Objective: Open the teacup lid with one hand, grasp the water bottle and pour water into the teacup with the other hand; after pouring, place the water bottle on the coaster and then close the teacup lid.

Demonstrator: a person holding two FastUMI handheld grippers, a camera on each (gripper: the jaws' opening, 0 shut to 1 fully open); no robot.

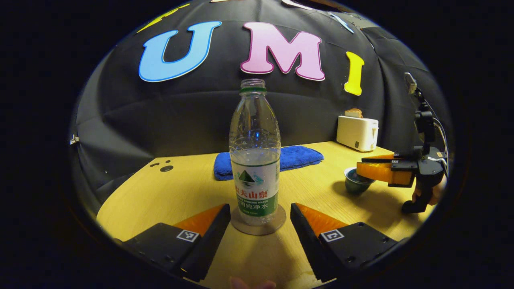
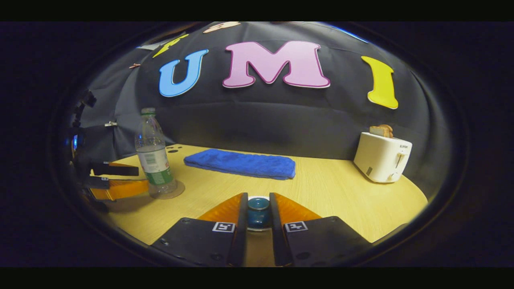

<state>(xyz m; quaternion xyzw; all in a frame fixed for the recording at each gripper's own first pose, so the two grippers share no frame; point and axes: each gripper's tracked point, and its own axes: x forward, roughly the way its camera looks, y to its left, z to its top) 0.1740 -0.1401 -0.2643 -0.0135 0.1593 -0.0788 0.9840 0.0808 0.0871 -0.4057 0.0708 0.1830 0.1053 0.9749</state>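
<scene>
My right claw (image 2: 258, 208) grips the lid knob (image 2: 258, 212) over the teacup (image 1: 355, 181), my left claw (image 1: 260, 216) gapes around the bottle (image 1: 254, 160) on its coaster (image 1: 277, 224); lower the lid straight, level.

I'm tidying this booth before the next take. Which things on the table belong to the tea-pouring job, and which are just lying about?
Belong to the job:
- water bottle, uncapped
- coaster beneath it
- teacup
- teacup lid, between the right gripper fingers
- left gripper, open around the bottle

Just lying about:
- blue towel
- toaster holding bread
</scene>
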